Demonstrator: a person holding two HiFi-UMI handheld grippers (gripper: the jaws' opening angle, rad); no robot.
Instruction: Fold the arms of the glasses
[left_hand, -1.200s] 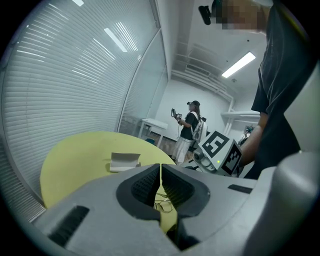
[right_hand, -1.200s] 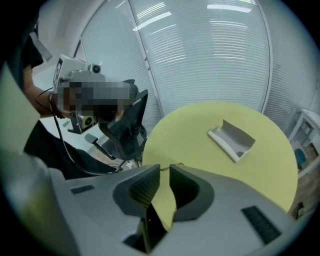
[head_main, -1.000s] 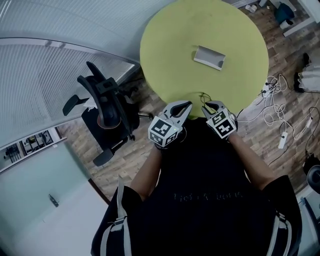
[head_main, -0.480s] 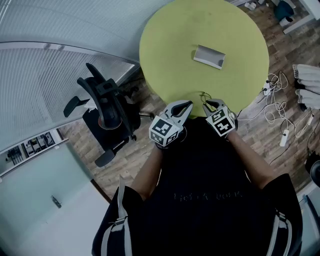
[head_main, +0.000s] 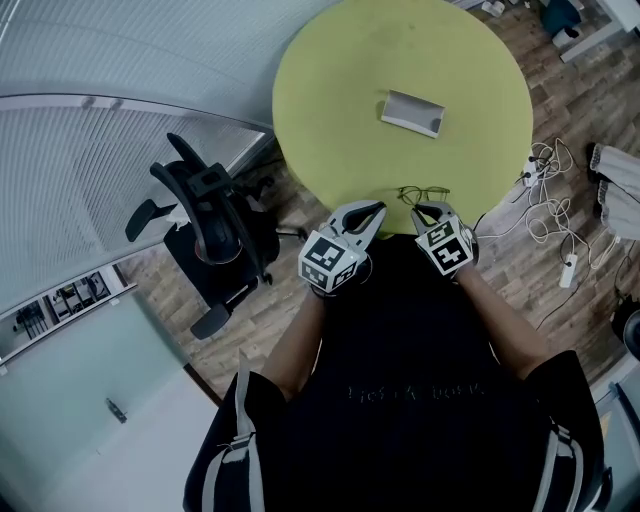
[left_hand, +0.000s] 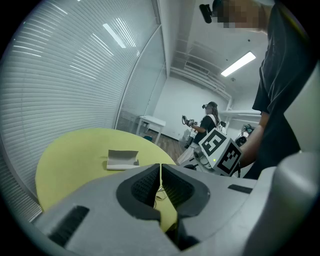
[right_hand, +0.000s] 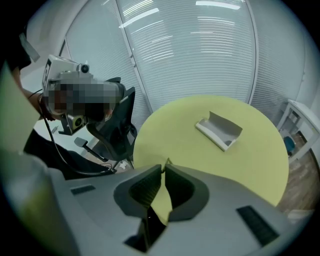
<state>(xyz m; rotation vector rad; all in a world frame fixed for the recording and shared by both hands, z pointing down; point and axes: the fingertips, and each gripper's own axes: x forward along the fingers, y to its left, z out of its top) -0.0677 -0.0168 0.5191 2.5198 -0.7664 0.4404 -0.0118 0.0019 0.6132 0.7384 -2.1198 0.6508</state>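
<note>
Glasses (head_main: 422, 193) at table (head_main: 330, 100) 6 o'clock edge, arms apparently not yet folded. Right gripper (head_main: 422, 209) clenched on one arm tip; left gripper (head_main: 374, 209) closed, seemingly empty.

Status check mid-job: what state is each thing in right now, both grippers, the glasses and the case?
glasses: at the near edge of the table; too small to tell whether the arms are folded.
left gripper: jaws together, nothing clearly pinched.
right gripper: shut, a thin part of the glasses at its tips.
case: open, empty, lying on the table.
</note>
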